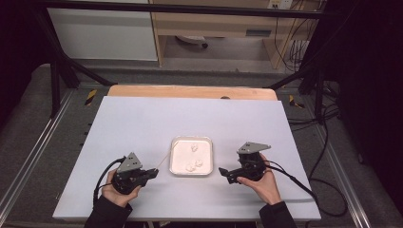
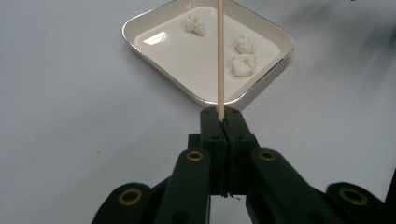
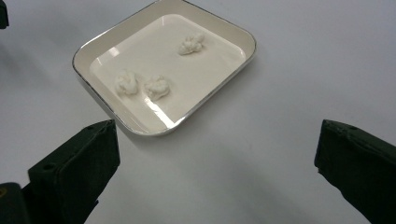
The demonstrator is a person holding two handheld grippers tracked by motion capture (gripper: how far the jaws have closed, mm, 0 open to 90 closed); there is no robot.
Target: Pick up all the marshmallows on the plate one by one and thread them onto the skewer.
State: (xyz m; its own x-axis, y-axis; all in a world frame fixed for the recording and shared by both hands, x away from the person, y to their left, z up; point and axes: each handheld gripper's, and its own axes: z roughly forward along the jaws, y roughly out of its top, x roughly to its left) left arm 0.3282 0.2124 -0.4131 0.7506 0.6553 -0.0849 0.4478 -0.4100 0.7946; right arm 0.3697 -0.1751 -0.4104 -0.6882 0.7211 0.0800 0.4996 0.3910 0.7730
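Wooden skewer: one, thin and pale, clamped at its near end between the closed jaws of the left gripper; shaft runs from the jaws up over the near rim of the tray, free end above the tray's left side; in the high view it slants from the gripper toward the tray's far left corner. Tray: one, square with rounded corners, cream inside, bright metal rim; rests on the white table between the two grippers. White lumps: three, soft and crumpled, lying in the tray, two close together, the third apart. Right gripper: jaws spread wide, nothing between them; held just right of the tray, pointing at it.
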